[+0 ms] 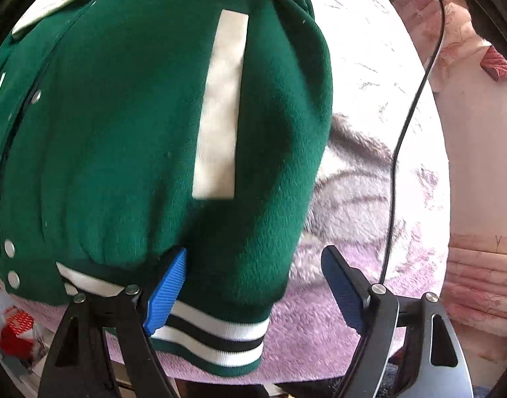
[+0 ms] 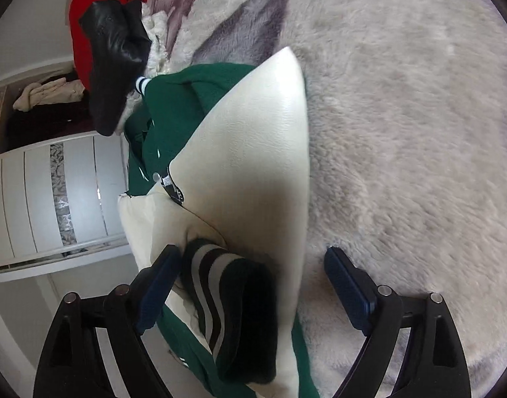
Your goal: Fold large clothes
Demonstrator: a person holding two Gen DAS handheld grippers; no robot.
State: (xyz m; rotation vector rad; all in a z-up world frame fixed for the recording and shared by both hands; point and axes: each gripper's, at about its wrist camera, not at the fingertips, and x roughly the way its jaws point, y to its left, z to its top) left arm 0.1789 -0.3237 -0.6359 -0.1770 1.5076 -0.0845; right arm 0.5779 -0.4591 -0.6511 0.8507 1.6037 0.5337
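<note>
Left wrist view: a green varsity jacket (image 1: pixel 127 126) with a white pocket strip (image 1: pixel 220 106) lies on a fluffy pink-and-grey blanket (image 1: pixel 363 172) spread over a bed. Its striped ribbed hem (image 1: pixel 213 335) sits nearest the camera. The left tongs (image 1: pixel 256 292) point down over the hem corner, jaws wide; the left blue pad overlaps the green cloth, the right one hangs over bare blanket, and neither presses anything. A black cable (image 1: pixel 406 126) trails across the blanket.

Right wrist view: a cream leather sleeve (image 2: pixel 263 152) lies folded across the jacket's green body, its striped cuff (image 2: pixel 220 295) between the jaws. The right tongs (image 2: pixel 256 288) stand wide and hold nothing.

The fold looks freshly laid. To do it well, I judge both tongs should lift clear without snagging cloth, then check that the sleeve lies flat and square.
</note>
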